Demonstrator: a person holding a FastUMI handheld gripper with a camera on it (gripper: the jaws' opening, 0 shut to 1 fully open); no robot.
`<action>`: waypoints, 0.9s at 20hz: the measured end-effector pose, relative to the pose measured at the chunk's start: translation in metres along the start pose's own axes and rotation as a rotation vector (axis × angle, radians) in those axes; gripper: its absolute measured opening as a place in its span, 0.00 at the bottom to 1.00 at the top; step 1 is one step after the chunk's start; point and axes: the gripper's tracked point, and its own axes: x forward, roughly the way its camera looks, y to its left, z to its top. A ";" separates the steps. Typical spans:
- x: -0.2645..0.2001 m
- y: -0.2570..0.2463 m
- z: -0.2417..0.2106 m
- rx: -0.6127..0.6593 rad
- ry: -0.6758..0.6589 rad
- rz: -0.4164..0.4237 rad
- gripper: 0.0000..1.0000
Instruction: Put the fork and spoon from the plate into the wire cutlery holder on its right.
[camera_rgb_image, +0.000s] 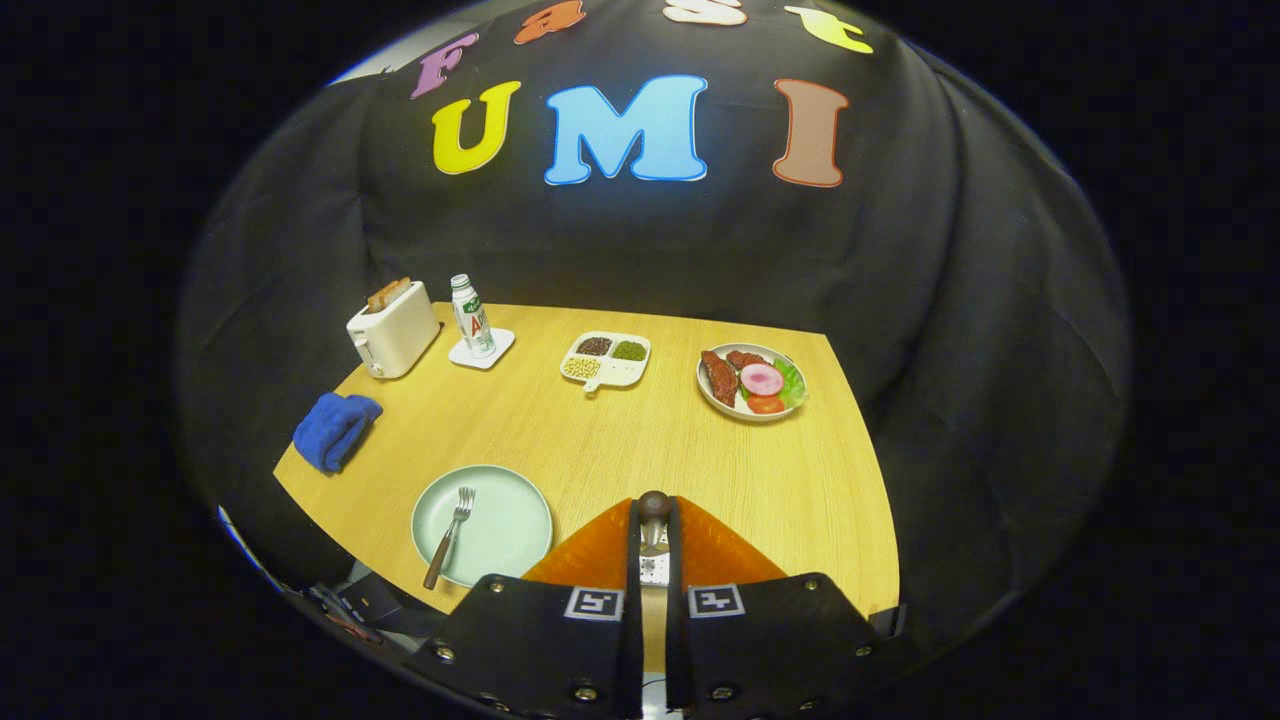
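Observation:
A pale green plate (500, 520) sits near the table's front edge, to the left of my fingers. On it lies a fork (450, 535) with a brown handle, tines pointing away from me. My gripper (655, 525) hangs above the table to the right of the plate, its orange fingers (590, 560) closed together. Pinched between them is the spoon (655, 506): its brown handle end pokes out past the fingertips and a bit of metal shows in the slit below.
Along the back of the wooden table (620, 450) stand a white toaster (392, 330), a bottle on a coaster (472, 318), a divided dish of beans (606, 360) and a plate of food (752, 382). A blue cloth (335, 428) lies at the left edge.

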 end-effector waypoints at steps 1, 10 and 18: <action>0.005 -0.001 -0.003 0.000 0.006 0.001 0.09; 0.055 -0.015 -0.018 0.003 0.025 -0.014 0.09; 0.054 -0.014 -0.037 0.008 0.002 -0.042 0.13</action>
